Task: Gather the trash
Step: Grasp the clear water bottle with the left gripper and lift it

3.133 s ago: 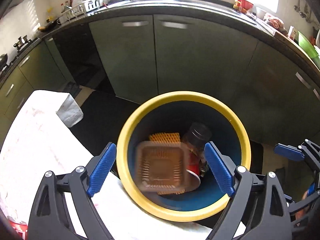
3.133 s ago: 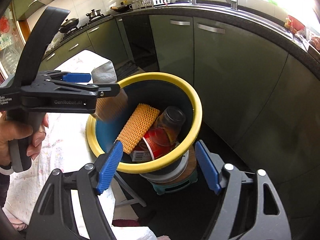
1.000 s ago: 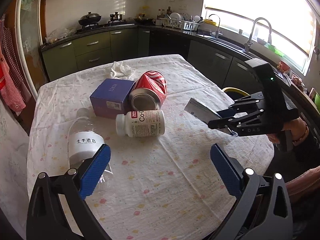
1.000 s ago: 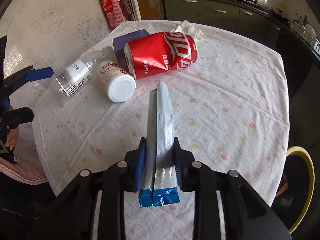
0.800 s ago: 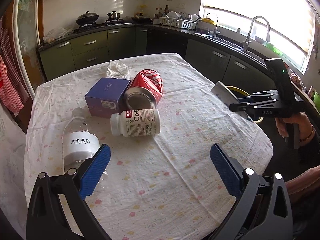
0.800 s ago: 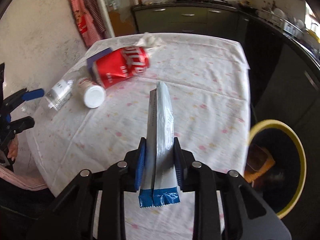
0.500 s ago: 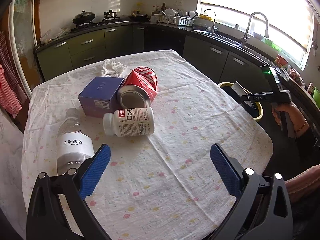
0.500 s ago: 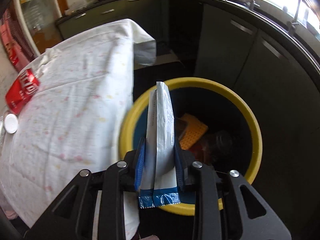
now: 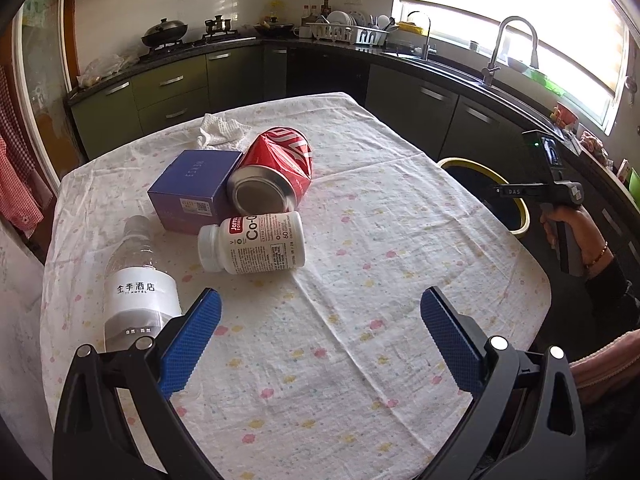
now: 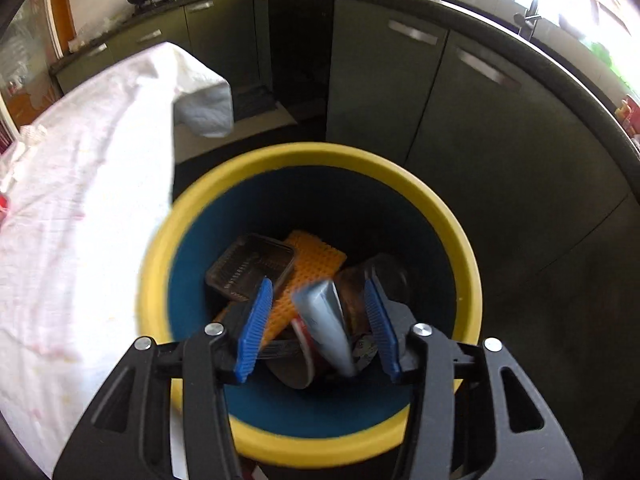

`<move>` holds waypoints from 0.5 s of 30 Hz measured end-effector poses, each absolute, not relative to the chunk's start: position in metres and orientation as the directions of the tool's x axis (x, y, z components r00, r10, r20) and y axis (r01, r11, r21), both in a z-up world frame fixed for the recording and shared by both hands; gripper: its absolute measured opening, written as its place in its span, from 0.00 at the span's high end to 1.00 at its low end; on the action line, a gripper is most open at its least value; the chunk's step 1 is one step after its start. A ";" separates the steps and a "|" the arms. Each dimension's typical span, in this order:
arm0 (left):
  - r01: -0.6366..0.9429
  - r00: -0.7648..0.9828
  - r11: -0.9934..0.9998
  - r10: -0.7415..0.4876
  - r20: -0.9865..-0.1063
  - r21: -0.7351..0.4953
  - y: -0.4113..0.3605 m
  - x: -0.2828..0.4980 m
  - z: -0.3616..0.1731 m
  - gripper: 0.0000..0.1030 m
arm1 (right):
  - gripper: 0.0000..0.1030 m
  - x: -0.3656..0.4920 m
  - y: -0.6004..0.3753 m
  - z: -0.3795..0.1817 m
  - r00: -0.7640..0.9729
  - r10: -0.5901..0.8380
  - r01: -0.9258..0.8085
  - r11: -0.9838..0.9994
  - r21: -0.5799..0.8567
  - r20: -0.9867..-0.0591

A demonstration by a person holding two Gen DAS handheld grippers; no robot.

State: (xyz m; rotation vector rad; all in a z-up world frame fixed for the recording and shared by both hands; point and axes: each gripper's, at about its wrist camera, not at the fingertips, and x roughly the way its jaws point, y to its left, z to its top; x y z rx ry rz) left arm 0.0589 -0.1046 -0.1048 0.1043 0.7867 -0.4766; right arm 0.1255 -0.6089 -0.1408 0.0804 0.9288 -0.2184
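Observation:
My right gripper (image 10: pixel 318 284) hangs over the yellow-rimmed blue bin (image 10: pixel 452 224), its jaws opening. The silver-blue wrapper (image 10: pixel 326 320) is loose between the pads, blurred, dropping into the bin onto a brown tray (image 10: pixel 250 266), orange mesh (image 10: pixel 316 256) and a jar (image 10: pixel 384 276). From the left wrist view, my left gripper (image 9: pixel 320 304) stands open above the table's near part, holding nothing. Ahead of it lie a clear water bottle (image 9: pixel 136 280), a white pill bottle (image 9: pixel 252 242), a crushed red can (image 9: pixel 276 168), a purple box (image 9: pixel 192 188) and a crumpled white tissue (image 9: pixel 218 132). The right gripper (image 9: pixel 508 191) shows over the bin (image 9: pixel 522 216).
The table carries a white flowered cloth (image 9: pixel 380 248) whose corner (image 10: pixel 204 100) hangs beside the bin. Dark green kitchen cabinets (image 10: pixel 388 80) and a counter with a sink tap (image 9: pixel 512 40) run behind. A person's hand (image 9: pixel 576 228) grips the right tool.
The right gripper swung from over the table to above the bin, and its jaws parted, letting the wrapper go. The left gripper stayed put and open.

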 end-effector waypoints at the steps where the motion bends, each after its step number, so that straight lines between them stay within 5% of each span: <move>1: 0.446 0.605 0.891 -0.372 -0.704 -0.087 -0.103 0.060 -0.106 0.05 | 0.52 0.117 -0.600 -0.134 0.603 -0.139 0.212 0.977 -0.010 -0.785; 15: 0.217 0.655 0.975 -0.180 -0.734 -0.045 -0.023 0.063 -0.104 0.05 | 0.47 0.074 -0.503 -0.090 0.722 0.028 0.025 0.997 0.066 -0.692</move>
